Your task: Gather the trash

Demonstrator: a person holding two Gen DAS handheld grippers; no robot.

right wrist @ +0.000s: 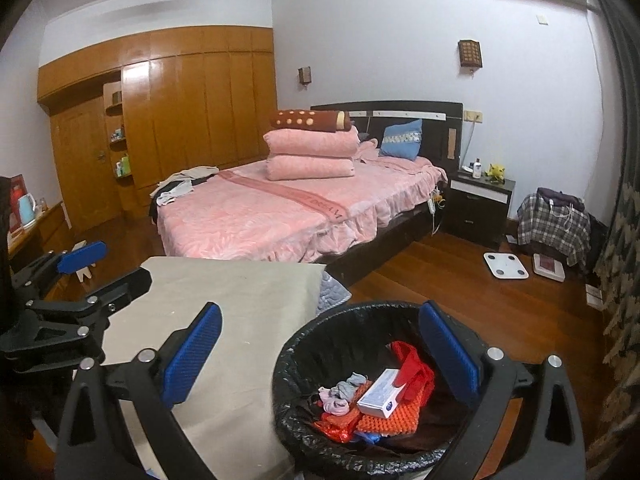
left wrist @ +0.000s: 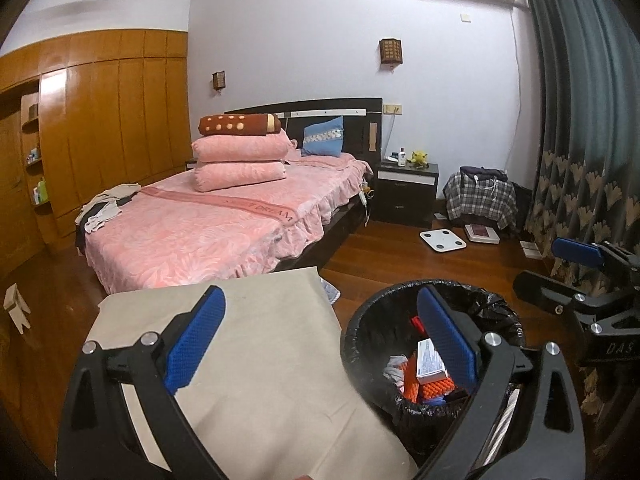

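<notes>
The bed (right wrist: 288, 204) carried a pink cover and served as the reference landmark, with a stack of folded pink blankets (right wrist: 310, 156) on it near the dark headboard (right wrist: 404, 120). A wooden wardrobe (right wrist: 192, 112) stood beyond the far side of the bed. A dark bedside cabinet (right wrist: 478, 208) stood just beside the head of the bed. A table (left wrist: 256, 360) under a beige cloth stood at the foot of the bed. The trash bin (right wrist: 320, 332), lined with a black bag, stood on the wooden floor just beside that table, at the foot corner of the bed. A white bathroom scale (right wrist: 505, 265) lay on the floor between the bedside cabinet and the bin.

The bin held the collected trash: a white carton (right wrist: 380, 394) lay on top, resting on an orange knobbed piece (right wrist: 390, 420), with red material (right wrist: 416, 368) beside it and a small bundle of crumpled cloth (right wrist: 340, 394) on the side nearer the table.

The left gripper (left wrist: 320, 344) was released, its jaws spread wide and empty, one blue pad over the table and the other over the bin. The right gripper (right wrist: 320, 352) was likewise released and empty, with one pad over the table and the other at the bin rim
</notes>
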